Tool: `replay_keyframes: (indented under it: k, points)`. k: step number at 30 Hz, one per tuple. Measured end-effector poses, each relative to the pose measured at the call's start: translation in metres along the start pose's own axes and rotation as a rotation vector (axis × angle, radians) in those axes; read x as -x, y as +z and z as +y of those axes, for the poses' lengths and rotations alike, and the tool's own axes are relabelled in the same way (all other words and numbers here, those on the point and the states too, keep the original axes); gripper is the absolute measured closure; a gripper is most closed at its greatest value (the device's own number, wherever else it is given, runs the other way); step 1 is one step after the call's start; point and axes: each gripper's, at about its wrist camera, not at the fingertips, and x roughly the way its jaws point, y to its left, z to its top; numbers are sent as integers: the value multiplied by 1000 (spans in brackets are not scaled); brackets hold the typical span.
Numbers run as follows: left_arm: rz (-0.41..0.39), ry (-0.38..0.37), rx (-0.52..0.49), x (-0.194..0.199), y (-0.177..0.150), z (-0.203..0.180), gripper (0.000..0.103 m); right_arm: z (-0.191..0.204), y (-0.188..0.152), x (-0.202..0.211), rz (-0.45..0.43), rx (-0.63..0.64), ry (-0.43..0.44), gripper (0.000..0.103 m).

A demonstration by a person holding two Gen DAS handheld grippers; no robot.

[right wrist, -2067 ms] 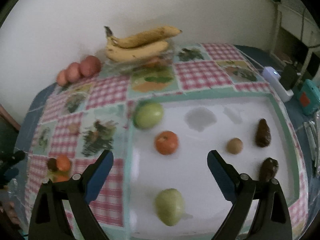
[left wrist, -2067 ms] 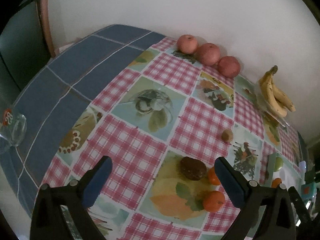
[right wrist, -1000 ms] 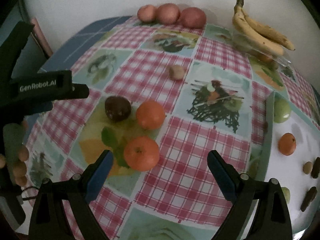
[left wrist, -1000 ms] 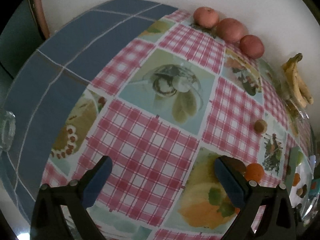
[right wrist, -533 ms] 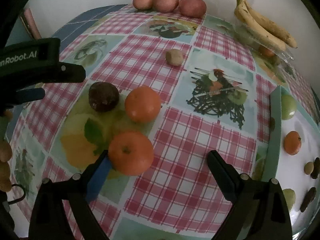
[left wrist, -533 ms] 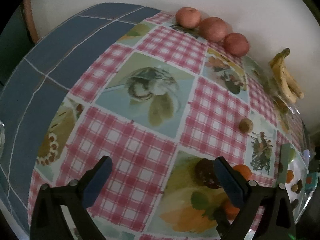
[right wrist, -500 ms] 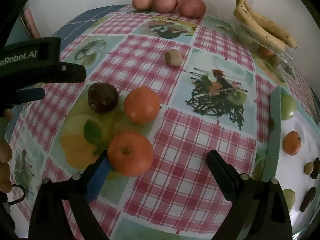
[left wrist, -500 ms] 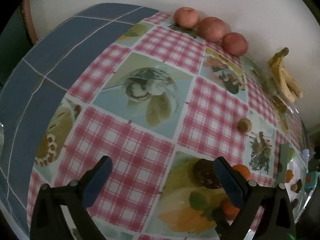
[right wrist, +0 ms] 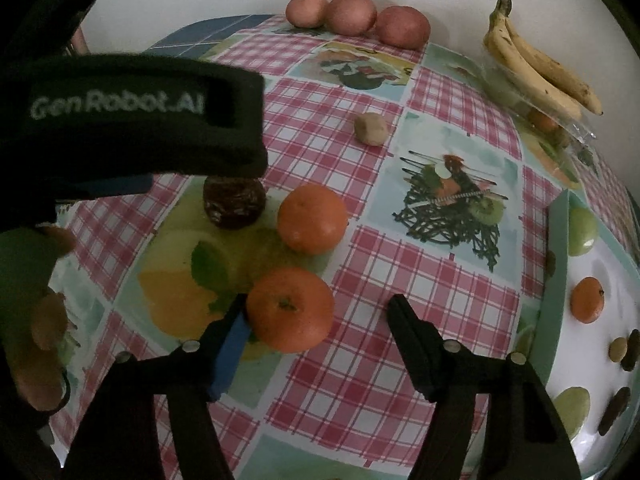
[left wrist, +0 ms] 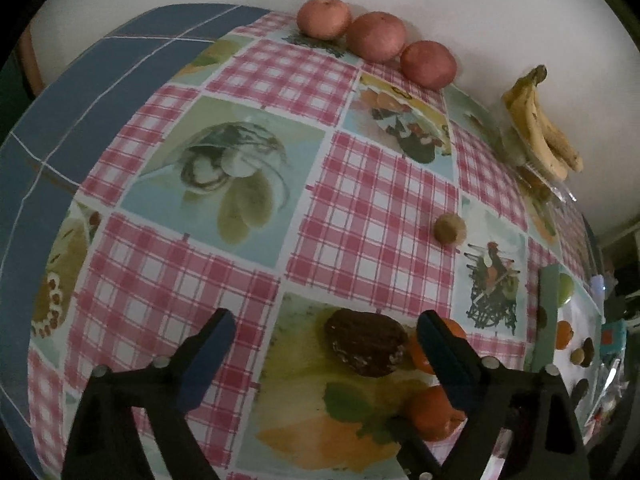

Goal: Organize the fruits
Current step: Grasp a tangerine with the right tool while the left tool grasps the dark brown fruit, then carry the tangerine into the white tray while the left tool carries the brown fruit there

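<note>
- Your left gripper (left wrist: 324, 342) points steeply down with its jaws apart; they have just been closing, and the dark brown fruit (left wrist: 366, 342) lies between them, untouched as far as the view shows.
- Your right gripper (right wrist: 318, 326) has just been closing too; the near orange (right wrist: 290, 314) sits between its jaws, its left finger (right wrist: 230, 344) just beside the fruit, the right one apart from it.
- A second orange (right wrist: 312, 218) rests on the checked tablecloth (right wrist: 320, 148) just beyond.
- The white tray (right wrist: 560, 264) holds more fruit at the right.

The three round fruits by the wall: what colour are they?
The three round fruits are reddish-pink, clearest in the right wrist view.
</note>
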Motion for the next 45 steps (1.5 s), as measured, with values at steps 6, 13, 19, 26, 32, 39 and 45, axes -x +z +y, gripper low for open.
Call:
replay_keyframes:
  k: [6,13,19,26,32,39,45]
  points:
    - [-5,19,-43,-5,-1,-7,20,-5,1,1,-3,-11,1,41]
    - [-26,91,-99,-5,-4,-9,35,-11,-1,4,-6,-23,2,51]
    - [-35,130,-91,-4,-3,-3,37,-22,-3,5,-6,-55,-6,51]
    - [-29,183,-124,-6,-6,-4,39,-33,-5,7,-5,-77,-20,53]
    - [-38,204,-111,-3,-6,2,59,-38,-8,10,-7,-92,-24,62]
    - [-46,193,-95,0,-6,4,59,-42,-10,10,-10,-103,-31,62]
    - [-53,144,-31,4,-2,13,59,-43,-9,10,2,-131,-47,63]
